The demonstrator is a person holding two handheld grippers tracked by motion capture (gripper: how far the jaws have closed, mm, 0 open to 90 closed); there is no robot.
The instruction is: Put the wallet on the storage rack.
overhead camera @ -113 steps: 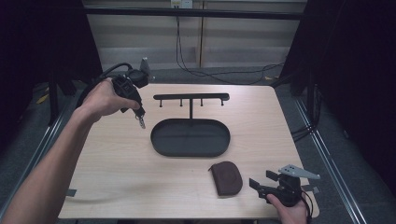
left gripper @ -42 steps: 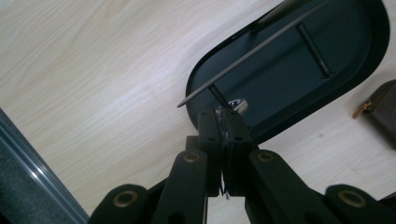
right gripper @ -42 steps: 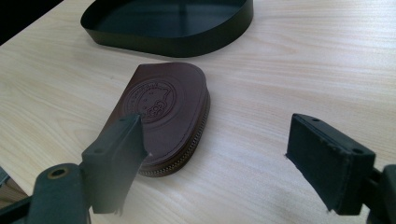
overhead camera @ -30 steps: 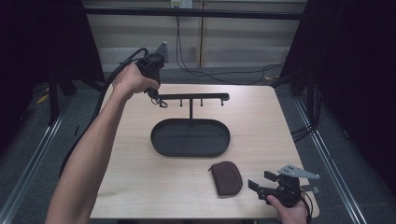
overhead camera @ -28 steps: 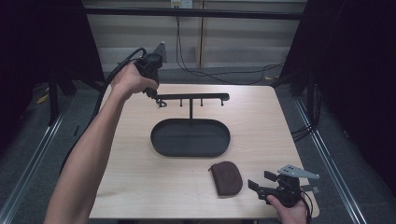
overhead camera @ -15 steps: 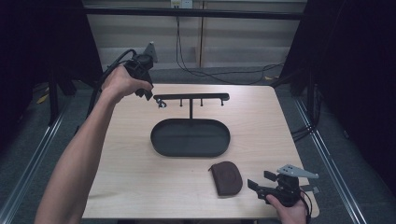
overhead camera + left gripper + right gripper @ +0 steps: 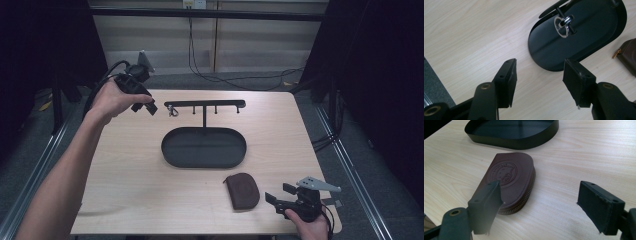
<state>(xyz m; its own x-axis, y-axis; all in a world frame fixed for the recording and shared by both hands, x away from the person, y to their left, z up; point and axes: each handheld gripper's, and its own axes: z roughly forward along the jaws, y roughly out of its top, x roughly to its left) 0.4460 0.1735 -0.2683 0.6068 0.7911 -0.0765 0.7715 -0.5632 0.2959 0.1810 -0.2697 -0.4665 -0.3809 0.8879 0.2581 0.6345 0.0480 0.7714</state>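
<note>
left hand-held gripper [image 7: 537, 83]: jaws spread, nothing between them; held in the air just off the left end of the rack, tilted down over the surface [image 7: 125, 165].
key ring [image 7: 563, 23]: silver, hanging from a peg at the rack's left end, above the tray rim. Judging by the empty spread jaws right beside it, the hang step looks done.
rack [image 7: 205, 105]: black T-bar on a post rising from the tray's back edge; other pegs look bare.
tray [image 7: 204, 147]: black oval, mid-surface, nothing in it. Probably there to catch drops from the pegs.
right hand-held gripper [image 7: 541, 202]: jaws spread, empty, low at the near right corner; its left jaw sits in front of the pouch, and I can't tell if it touches.
pouch [image 7: 510, 183]: brown zipped leather, flat on the surface just in front of the tray, stamped side up.
likely next: right side is lined up for the pouch; a flat lie means a shallow edge pinch.
</note>
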